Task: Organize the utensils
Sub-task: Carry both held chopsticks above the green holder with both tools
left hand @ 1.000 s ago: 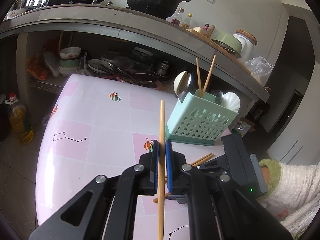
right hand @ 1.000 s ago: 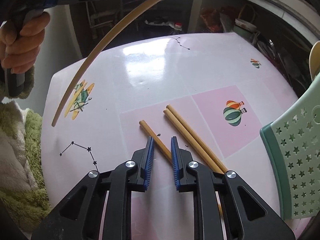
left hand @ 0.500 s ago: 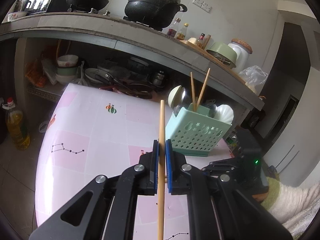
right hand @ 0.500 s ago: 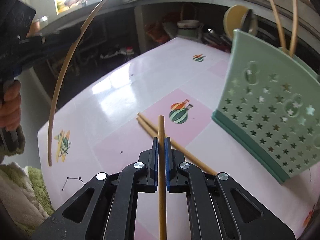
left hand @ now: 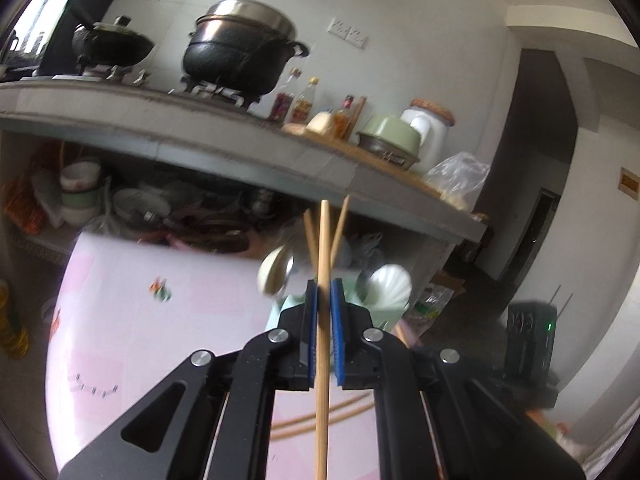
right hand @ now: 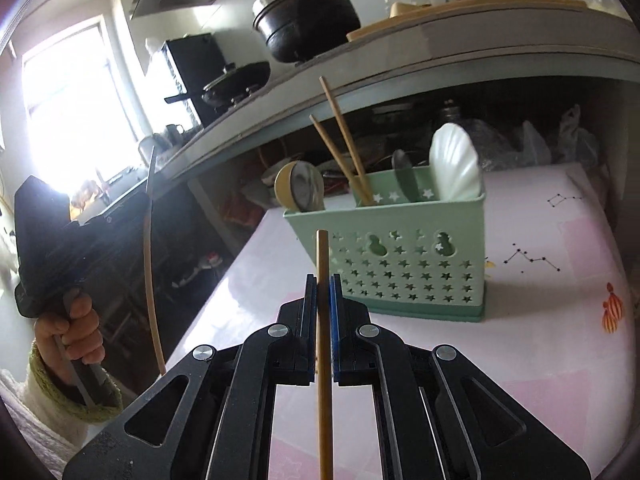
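Both grippers are rising off the bench (right hand: 532, 344) toward the caddy (right hand: 404, 264), the right gripper (right hand: 323, 300) now clenching a chopstick (right hand: 322, 256), the left gripper (left hand: 324, 312) another chopstick (left hand: 323, 240); next, tipping each into the caddy's chopstick slot.

Daylight floods in from the window (right hand: 68, 92), blown out to white glare in the right wrist view. The left wrist view is motion-blurred across the table (left hand: 132, 320). Both fisheye frames bend and darken at their edges.
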`<state>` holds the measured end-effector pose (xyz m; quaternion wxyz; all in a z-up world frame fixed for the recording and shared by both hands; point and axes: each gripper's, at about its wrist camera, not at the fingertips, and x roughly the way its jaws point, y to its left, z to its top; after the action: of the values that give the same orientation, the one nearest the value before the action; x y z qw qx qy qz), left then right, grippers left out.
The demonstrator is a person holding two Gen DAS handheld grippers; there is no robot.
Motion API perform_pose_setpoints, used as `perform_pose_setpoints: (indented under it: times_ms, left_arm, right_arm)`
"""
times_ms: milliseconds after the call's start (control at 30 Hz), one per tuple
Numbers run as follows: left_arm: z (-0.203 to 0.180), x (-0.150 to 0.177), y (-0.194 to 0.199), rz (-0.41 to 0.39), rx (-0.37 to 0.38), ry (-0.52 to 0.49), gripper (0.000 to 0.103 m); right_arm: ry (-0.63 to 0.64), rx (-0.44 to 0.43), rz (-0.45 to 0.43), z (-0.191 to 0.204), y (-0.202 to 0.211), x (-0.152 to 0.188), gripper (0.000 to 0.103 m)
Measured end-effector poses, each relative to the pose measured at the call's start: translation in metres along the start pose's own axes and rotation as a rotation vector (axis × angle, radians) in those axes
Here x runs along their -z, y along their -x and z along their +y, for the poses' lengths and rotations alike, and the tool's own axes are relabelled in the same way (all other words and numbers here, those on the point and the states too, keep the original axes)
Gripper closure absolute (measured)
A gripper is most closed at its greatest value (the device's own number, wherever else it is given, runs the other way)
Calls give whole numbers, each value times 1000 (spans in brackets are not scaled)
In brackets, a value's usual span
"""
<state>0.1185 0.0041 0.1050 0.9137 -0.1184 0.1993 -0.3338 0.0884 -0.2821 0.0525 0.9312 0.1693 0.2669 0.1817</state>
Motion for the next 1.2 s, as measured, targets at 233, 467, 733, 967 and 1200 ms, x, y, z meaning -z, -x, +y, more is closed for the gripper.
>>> perform_pose_setpoints:
  times_ms: [233,467,733,967,1200]
  left_arm:
    - [-29,-61,-40,-173,82,-34,97]
    - [-43,-86,-99,-257,62,1,97]
    - [-45,-89,-161,-268,-3,-35,97]
    - [-41,-65,-196,-229,-46,-82,97]
    - [-52,-50,-199,-213,-52,-169,97]
  right_arm:
    - [-74,14,-55,-8,11,7,99]
    - [-95,21,-56,-10,19,12,99]
    - [-111,7,-69,-12,22,10,99]
    - [-121,13,-78,-14,27,11,99]
    - [-128,11,-94,-15,35,11,99]
